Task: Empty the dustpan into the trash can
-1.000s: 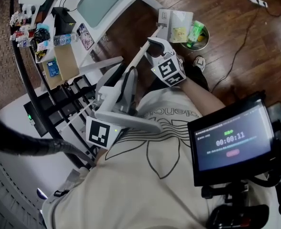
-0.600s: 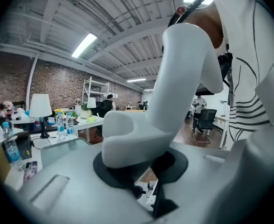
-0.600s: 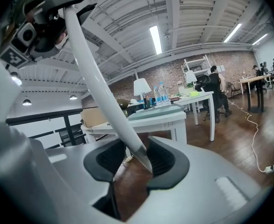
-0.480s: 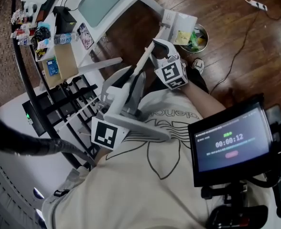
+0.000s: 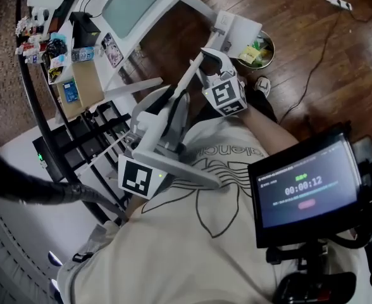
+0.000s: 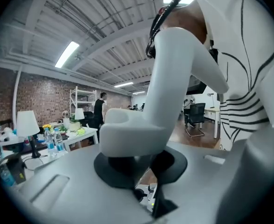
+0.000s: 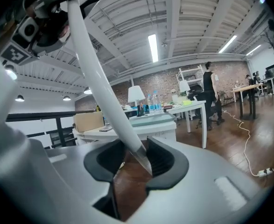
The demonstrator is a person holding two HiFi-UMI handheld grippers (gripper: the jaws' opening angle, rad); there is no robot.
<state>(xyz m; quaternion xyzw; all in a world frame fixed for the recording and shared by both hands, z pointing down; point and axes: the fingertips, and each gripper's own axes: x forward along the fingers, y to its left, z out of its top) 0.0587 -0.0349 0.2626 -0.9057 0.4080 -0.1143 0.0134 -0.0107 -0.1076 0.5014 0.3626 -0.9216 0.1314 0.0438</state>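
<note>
Two grippers are clamped on the handle [image 5: 189, 78] of the dustpan [image 5: 238, 28]: the left gripper [image 5: 171, 104] is pinched on its grip end and the right gripper [image 5: 206, 61] on the shaft, so the dustpan is tipped over the trash can [image 5: 272, 54] at 1 o'clock. Part of the can's rim is covered by the dustpan; falling contents cannot be made out.
</note>
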